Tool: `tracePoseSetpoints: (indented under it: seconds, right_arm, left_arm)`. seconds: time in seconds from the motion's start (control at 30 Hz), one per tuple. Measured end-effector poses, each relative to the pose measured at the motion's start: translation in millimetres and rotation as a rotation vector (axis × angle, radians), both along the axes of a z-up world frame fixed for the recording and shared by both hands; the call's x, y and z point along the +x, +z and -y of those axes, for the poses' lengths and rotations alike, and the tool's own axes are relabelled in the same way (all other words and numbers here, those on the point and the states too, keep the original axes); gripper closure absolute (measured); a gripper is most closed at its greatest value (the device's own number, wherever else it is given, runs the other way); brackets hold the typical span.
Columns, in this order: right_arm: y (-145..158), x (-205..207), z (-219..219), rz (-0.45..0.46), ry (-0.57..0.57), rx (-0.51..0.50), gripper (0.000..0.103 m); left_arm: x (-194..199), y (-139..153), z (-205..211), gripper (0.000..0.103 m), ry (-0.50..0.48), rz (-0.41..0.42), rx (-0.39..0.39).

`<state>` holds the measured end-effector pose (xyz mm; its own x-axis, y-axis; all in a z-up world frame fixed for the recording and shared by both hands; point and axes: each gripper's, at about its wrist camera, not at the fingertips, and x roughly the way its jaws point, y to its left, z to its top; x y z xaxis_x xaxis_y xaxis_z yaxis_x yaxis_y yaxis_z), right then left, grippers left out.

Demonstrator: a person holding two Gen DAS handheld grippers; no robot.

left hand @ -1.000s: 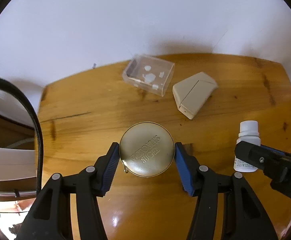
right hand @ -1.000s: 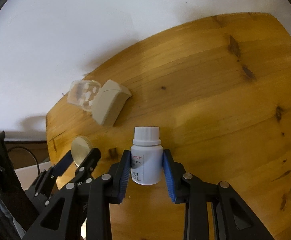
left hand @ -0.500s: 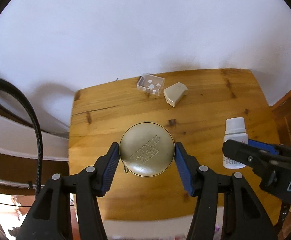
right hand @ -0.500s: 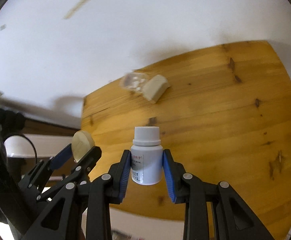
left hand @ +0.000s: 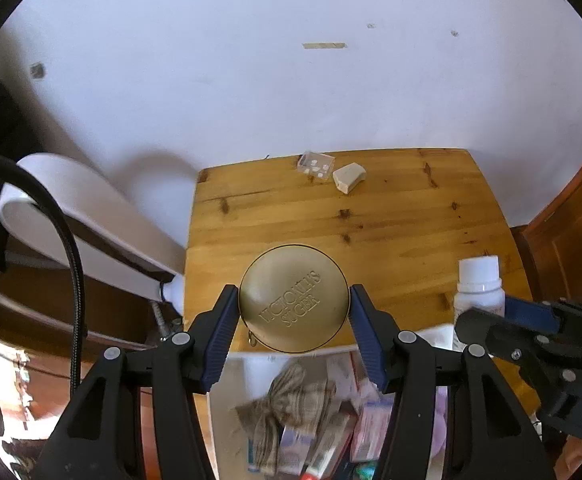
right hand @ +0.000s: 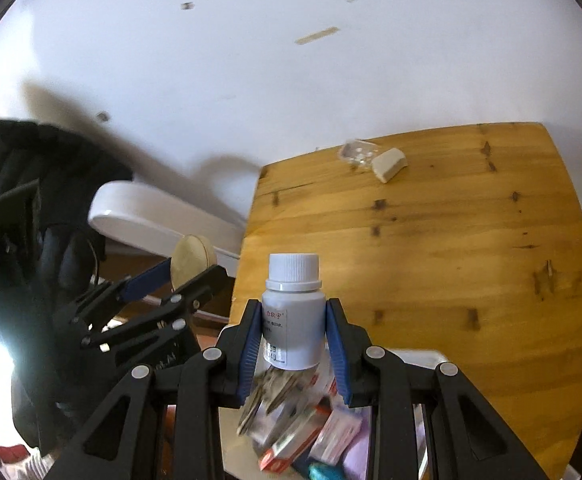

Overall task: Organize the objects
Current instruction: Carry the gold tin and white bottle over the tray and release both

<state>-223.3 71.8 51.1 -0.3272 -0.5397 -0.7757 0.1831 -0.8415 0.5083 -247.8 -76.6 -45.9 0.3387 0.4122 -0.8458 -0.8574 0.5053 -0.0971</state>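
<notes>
So left tongs (left hand: pixel 294 316) clamp the gold tin (left hand: pixel 293 297), right tongs (right hand: pixel 293 338) the pill bottle (right hand: pixel 293 308); bin (right hand: pixel 423 356) drop-off pending, two bits wait at the table's (left hand: pixel 391 220) far edge.

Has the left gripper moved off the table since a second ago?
Yes. The left gripper, holding the gold tin, pulled up and back; the wooden table shrank.

I am looking down on a knotty wooden tabletop (left hand: pixel 371 220) that is filling the middle right of the frame, its far edge sitting against a plain white wall (left hand: pixel 291 92). The wall is carrying a strip of tape (left hand: pixel 324 45) and a few small dark marks near the top. A white curved fitting (left hand: pixel 83 208) is slanting across the left, and brown wooden panelling (left hand: pixel 571 232) is showing at the right edge. Bright light is glaring at the lower left.
</notes>
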Motion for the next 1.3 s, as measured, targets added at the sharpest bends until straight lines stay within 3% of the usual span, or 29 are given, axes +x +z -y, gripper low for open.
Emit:
tracePoseSetpoints:
  seconds: [0.3, 0.63, 0.83, 1.3]
  right_arm:
    - [4, 67, 11, -0.039, 0.040, 0.048, 0.071]
    - [-4, 131, 32, -0.061, 0.095, 0.164, 0.071]
    - [-16, 154, 50, -0.061, 0.142, 0.224, 0.071]
    - [-55, 166, 72, -0.013, 0.163, 0.358, 0.070]
  left_arm:
    - [-43, 1, 46, 0.044, 0.028, 0.000, 0.026]
    - [-85, -48, 76, 0.044, 0.081, -0.052, -0.041]
    - [-96, -83, 86, 0.044, 0.104, -0.104, -0.105]
    - [-92, -124, 105, 0.043, 0.058, -0.226, -0.118]
